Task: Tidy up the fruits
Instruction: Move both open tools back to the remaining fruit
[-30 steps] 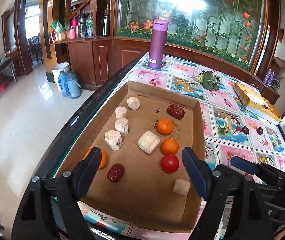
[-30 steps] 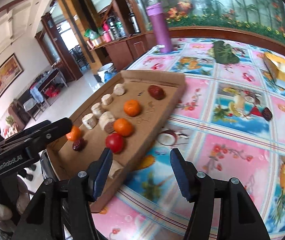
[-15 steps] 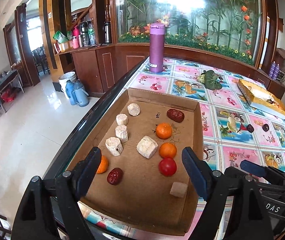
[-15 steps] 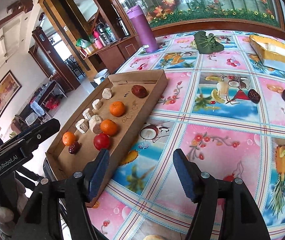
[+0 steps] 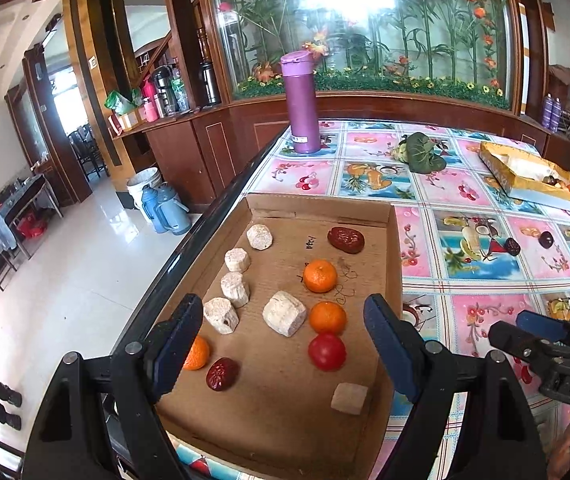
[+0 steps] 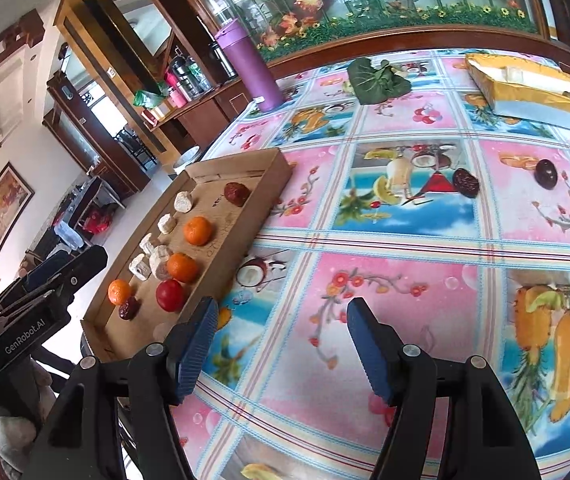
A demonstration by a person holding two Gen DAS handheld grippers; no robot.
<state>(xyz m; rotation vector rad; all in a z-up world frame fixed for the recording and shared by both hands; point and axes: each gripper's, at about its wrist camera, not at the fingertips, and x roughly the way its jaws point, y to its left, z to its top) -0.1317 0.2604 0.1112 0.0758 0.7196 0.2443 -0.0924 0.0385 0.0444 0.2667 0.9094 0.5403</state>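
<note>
A shallow cardboard tray [image 5: 394,264] lies at the table's left edge and also shows in the right wrist view [image 6: 281,168]. It holds three oranges [image 5: 319,276], a red tomato [image 5: 326,351], two red dates [image 5: 345,239] and several pale chunks [image 5: 284,313]. A dark date [image 6: 465,182] and a dark round fruit [image 6: 545,173] lie loose on the tablecloth. My left gripper [image 5: 281,348] is open and empty above the tray's near end. My right gripper [image 6: 281,344] is open and empty over the tablecloth, right of the tray.
A purple flask [image 5: 301,102] stands at the table's far left. A green leafy item [image 5: 421,152] lies behind the tray. A yellow box [image 5: 533,178] with fruit sits at the far right. The table's left edge [image 5: 189,248] drops to the floor.
Both grippers have pulled back and risen a little. The right gripper has swung right, away from the tray and over the tablecloth. Nothing was picked up.
</note>
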